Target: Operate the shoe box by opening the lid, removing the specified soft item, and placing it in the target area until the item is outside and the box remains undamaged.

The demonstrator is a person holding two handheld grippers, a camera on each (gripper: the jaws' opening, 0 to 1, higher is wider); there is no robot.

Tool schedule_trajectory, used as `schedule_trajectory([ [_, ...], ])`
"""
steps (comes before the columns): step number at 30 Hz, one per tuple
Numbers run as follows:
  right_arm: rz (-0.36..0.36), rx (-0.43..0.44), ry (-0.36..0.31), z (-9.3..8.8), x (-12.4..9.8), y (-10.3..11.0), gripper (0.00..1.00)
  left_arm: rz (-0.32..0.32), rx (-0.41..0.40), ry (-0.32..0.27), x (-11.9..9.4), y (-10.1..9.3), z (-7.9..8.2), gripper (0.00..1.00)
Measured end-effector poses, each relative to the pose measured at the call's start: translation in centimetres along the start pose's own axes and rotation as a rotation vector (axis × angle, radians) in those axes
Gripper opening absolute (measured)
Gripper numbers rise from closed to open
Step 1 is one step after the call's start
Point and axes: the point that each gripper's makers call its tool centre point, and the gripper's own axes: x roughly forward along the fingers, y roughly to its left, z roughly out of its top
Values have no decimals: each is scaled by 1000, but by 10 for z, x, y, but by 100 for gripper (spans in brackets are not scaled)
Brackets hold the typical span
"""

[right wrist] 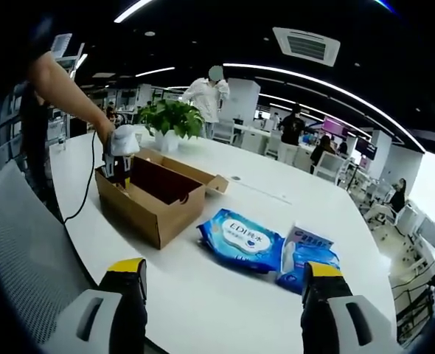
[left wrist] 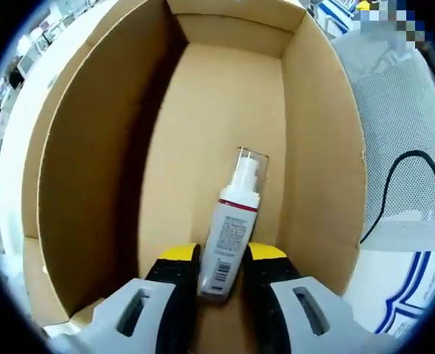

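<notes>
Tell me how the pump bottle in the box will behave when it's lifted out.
The pump bottle looks rigid plastic, so it should hold its shape between the left gripper fingers. Its smooth, rounded body may slip or twist. It lies flat on the shoe box floor, so it could roll if released.

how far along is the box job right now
Done: the cardboard box stands open on the white table. In hand: the left gripper is inside the box, its jaws either side of the white pump bottle lying on the floor. Left: lifting it out and setting it down outside. The right gripper hangs open above the table.
</notes>
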Motion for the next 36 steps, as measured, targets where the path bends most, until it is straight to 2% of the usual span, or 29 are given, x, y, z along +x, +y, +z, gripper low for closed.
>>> schedule_trajectory([
  [8,-3,1,-3,0,0,-1,86,29,45,0,0,1,1,22],
  [11,-1,3,-5,1,0,-1,86,39,4,5,0,1,1,21],
  [17,-3,3,-13,2,-1,-1,85,57,-19,0,-7,0,7,20],
  [23,-8,-5,-23,3,-3,-2,85,93,-21,-34,-17,1,15,19],
  [36,6,6,-34,5,-6,-1,84,122,7,-90,-40,-5,33,19],
])
